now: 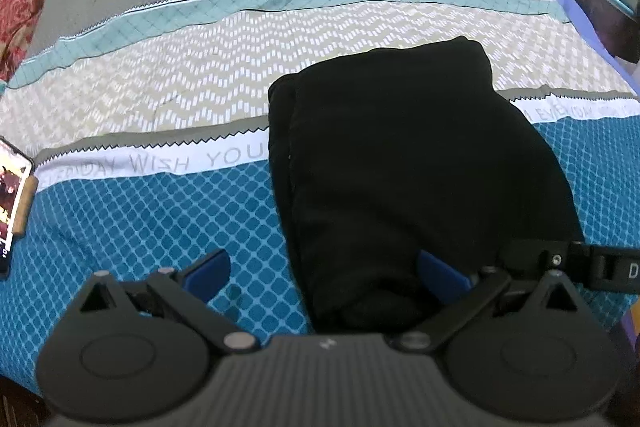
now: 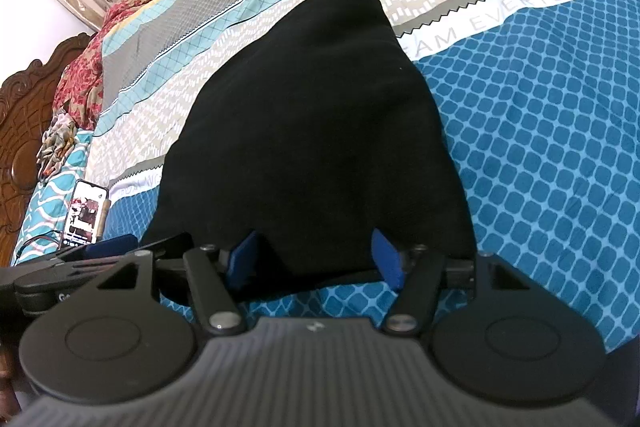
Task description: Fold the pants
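Observation:
The black pants (image 1: 400, 167) lie folded in a thick stack on the patterned bedspread (image 1: 160, 219); they also show in the right wrist view (image 2: 312, 131). My left gripper (image 1: 324, 273) is open, its blue fingers (image 1: 208, 273) either side of the stack's near left corner. My right gripper (image 2: 314, 259) is open, its blue fingers (image 2: 386, 259) straddling the near edge of the pants. Neither gripper clamps the cloth. The other gripper's body shows at the edge of each view.
A phone (image 2: 84, 215) with a lit screen lies on the bed to the left, also in the left wrist view (image 1: 12, 199). A red patterned cloth (image 2: 84, 67) and a carved wooden headboard (image 2: 20, 119) are further left. Curtains hang behind.

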A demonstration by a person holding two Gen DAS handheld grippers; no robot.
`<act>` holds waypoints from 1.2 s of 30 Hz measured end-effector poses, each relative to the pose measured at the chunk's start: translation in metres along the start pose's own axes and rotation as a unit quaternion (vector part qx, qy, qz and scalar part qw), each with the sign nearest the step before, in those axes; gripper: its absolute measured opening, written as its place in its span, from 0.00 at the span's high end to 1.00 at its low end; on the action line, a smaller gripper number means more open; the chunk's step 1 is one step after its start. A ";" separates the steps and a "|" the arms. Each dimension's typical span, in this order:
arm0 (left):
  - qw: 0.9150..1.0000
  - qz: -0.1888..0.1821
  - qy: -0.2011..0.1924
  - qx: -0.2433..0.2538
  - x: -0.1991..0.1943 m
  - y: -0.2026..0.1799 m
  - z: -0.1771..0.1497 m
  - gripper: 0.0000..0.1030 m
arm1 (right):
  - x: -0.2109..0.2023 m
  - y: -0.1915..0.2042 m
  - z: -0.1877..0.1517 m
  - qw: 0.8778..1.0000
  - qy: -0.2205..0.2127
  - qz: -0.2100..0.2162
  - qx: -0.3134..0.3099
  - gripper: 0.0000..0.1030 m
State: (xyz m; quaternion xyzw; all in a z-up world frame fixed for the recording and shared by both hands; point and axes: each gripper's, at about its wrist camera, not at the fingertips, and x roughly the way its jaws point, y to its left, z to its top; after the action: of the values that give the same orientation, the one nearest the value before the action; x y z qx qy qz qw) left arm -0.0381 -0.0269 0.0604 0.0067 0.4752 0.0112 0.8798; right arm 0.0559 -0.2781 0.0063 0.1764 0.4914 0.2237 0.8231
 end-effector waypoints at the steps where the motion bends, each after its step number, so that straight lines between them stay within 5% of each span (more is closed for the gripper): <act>1: 1.000 0.000 0.000 -0.001 0.000 0.000 0.000 0.00 | 0.000 0.000 0.000 1.000 0.000 0.000 0.001 0.36; 36: 1.000 0.014 -0.018 0.018 -0.003 -0.006 -0.002 0.00 | -0.001 -0.001 -0.002 1.000 -0.002 0.005 0.008 0.35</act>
State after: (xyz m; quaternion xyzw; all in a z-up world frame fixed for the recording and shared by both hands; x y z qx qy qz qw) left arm -0.0410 -0.0327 0.0617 0.0296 0.4595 0.0144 0.8876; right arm 0.0539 -0.2794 0.0057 0.1862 0.4910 0.2235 0.8212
